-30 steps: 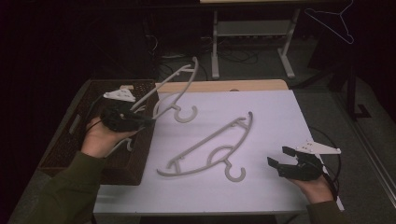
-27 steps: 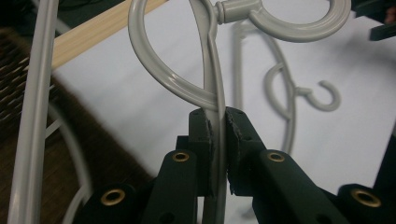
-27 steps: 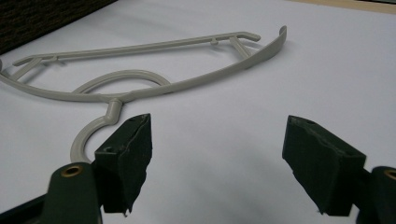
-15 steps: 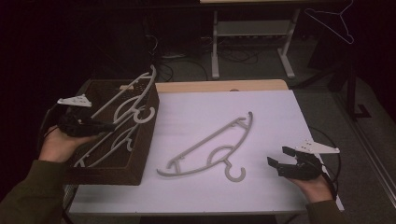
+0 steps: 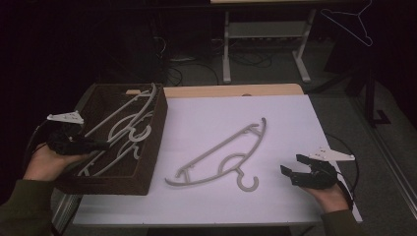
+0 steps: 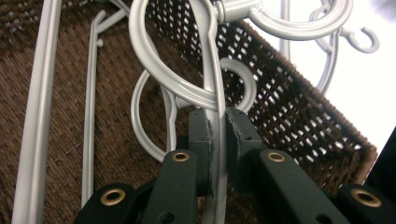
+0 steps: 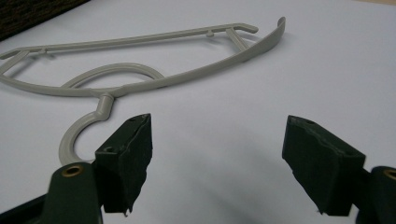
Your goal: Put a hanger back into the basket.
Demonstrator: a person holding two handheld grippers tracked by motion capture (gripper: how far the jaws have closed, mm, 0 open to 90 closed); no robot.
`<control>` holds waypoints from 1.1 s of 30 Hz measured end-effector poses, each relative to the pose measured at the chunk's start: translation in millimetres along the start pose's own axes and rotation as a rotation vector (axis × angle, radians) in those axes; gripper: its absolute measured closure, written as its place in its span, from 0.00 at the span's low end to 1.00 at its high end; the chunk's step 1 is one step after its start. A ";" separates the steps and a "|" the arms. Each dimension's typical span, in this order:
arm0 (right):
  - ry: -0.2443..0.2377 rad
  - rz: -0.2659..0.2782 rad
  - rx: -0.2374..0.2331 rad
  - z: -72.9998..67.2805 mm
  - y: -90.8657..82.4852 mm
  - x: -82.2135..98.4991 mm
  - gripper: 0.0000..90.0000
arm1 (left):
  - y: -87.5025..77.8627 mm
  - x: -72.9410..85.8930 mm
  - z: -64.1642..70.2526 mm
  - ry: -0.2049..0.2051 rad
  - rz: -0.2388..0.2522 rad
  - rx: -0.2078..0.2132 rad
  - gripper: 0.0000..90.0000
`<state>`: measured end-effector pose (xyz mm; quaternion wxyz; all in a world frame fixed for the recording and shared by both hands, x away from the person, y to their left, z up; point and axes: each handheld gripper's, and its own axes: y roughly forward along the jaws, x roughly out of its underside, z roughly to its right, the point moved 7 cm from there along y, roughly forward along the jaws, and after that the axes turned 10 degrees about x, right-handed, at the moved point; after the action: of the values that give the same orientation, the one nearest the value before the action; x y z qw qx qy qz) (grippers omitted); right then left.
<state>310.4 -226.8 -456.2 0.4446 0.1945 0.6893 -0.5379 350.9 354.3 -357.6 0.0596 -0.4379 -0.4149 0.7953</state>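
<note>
A dark room surrounds a white-topped table (image 5: 206, 123), with a brown wicker basket (image 5: 152, 142) at its left edge. The left tool (image 5: 101, 145) is clenched on the thin bar of a grey plastic hanger (image 5: 129, 114), holding it over the basket, probably to lay it on the hangers already inside. The right tool (image 5: 294, 166) rests released near the table's front right, jaws wide and empty, likely waiting to take the second hanger (image 5: 223, 155) lying flat mid-table. The left gripper view shows the pads (image 6: 201, 140) pinching the bar, with the basket weave and other hangers below. The right gripper view shows the lying hanger's hook (image 7: 77, 135) just ahead of its left jaw.
</note>
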 end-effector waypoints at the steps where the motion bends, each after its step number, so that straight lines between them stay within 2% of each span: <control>1: -0.001 0.000 0.000 0.0 0.1 0.0 0.27 | 0.9 1.1 -1.8 -0.004 -0.004 -0.002 0.91; 6: 0.000 0.001 0.002 0.4 -0.4 0.0 0.27 | 7.1 7.6 -11.8 -0.017 -0.039 0.014 0.91; 10: 0.001 0.002 0.004 1.5 -1.0 -0.1 0.27 | 11.6 13.9 -21.3 -0.027 -0.073 0.004 0.91; 12: 0.000 0.004 0.004 1.7 -1.0 -0.2 0.27 | 11.5 17.0 -25.8 -0.028 -0.078 0.009 0.91; 14: 0.000 0.004 0.005 1.7 -0.9 -0.3 0.27 | 11.8 19.7 -28.8 -0.046 -0.070 0.017 0.91; 21: -0.004 0.005 0.009 1.5 -1.0 -0.9 0.27 | 13.2 21.2 -32.8 -0.046 -0.067 0.047 0.90; 22: -0.002 0.006 0.009 1.6 -1.0 -0.9 0.27 | 14.4 21.2 -33.4 -0.056 -0.065 0.053 0.90; 25: -0.002 0.007 0.011 1.9 -0.9 -1.1 0.27 | 17.0 22.1 -37.7 -0.066 -0.079 0.021 0.90; 28: 0.007 0.004 0.011 1.1 -2.5 -1.1 0.27 | 19.3 21.7 -38.9 -0.073 -0.076 0.029 0.88; 31: 0.007 0.006 0.013 2.6 -1.9 -1.0 0.27 | 20.6 20.8 -38.4 -0.064 -0.077 0.021 0.88; 33: 0.006 0.006 0.013 2.6 -1.9 -1.0 0.27 | 21.5 19.7 -40.7 -0.037 -0.092 0.004 0.89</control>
<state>310.6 -229.6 -454.4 0.4429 0.2012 0.6864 -0.5406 375.0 374.2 -396.7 0.0894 -0.4033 -0.4339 0.8007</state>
